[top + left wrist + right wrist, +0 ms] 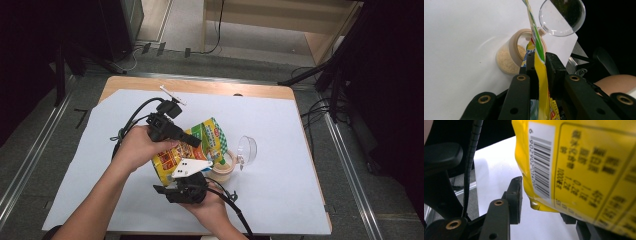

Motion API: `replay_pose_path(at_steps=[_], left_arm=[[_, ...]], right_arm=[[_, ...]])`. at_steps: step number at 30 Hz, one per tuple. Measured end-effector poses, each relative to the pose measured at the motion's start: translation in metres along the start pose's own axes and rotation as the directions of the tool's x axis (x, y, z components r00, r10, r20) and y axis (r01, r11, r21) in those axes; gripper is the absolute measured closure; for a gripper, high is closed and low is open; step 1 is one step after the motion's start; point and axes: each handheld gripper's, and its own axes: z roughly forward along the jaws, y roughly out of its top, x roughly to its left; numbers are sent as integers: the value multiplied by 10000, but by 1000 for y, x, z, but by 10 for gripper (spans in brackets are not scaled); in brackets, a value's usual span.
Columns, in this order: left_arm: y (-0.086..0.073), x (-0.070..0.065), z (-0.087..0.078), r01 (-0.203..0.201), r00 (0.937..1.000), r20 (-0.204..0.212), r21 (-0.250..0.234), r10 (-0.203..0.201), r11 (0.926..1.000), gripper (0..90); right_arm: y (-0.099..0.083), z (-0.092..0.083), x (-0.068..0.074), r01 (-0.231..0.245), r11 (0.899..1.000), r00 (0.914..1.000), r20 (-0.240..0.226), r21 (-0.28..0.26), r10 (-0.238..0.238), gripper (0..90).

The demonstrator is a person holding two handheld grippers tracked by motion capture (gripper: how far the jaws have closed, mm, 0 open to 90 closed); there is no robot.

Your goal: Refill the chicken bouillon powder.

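A yellow and green snack pouch (202, 142) hangs over the white sheet, tilted toward a small jar (222, 169). My left gripper (196, 142) is shut on the pouch's upper edge (539, 53), with both black pads pressed flat on the foil. Just beyond those pads stands the jar of beige powder (510, 58), its mouth uncovered. Its clear round lid (561, 17) lies beside it. My right gripper (191, 176) sits below the pouch with its jaws open. The pouch's barcode end (574, 170) hangs between them, a small gap off the left pad (516, 200).
The white sheet (280, 125) covers a wooden table (200, 86) with bare room on all sides of the jar. The clear lid (247, 149) rests right of the jar. Cables trail from both grippers. Beyond the table's far edge are floor rails, cords and dark stands.
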Motion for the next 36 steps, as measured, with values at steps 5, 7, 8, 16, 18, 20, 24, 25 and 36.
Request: replay_pose_path(at_steps=[5, 7, 8, 16, 18, 20, 24, 25, 36], left_arm=[[0, 5, 5, -180, 9997, 175, 97, 178, 9998, 829], [-1, 7, 7, -266, 9993, 280, 131, 262, 9996, 863], [-1, 7, 7, -298, 9991, 306, 163, 293, 9994, 872], [-9, 14, -2, -454, 9966, 689, 134, 443, 9989, 884], [-12, 16, -6, -528, 9952, 830, 56, 521, 9986, 884], [-15, 18, -10, -517, 9942, 940, -57, 520, 9986, 884], [-20, 21, -17, -547, 9936, 974, -253, 569, 9982, 886], [-21, 22, -18, -615, 9933, 964, -249, 637, 9978, 887], [-29, 31, -25, -981, 9884, 1121, -468, 1028, 9941, 883]], right_arm=[[-4, 1, -3, 198, 9998, 9997, -127, 76, -197, 591], [-7, 1, -4, 293, 9995, 9995, -67, 105, -292, 583], [-9, 0, -5, 261, 9996, 9996, -61, 104, -260, 577], [-13, 5, -3, 218, 9993, 9998, -53, 291, -217, 510], [-14, 5, -4, 221, 9993, 9997, -68, 299, -219, 507], [-15, 5, -5, 171, 9994, 9998, 28, 313, -172, 499], [-15, 3, -8, -30, 9997, 10000, 54, 224, 29, 495], [-16, 3, -8, -33, 9998, 10000, 86, 206, 31, 493], [-15, -3, -11, -40, 10000, 9990, 449, 75, 37, 485]])
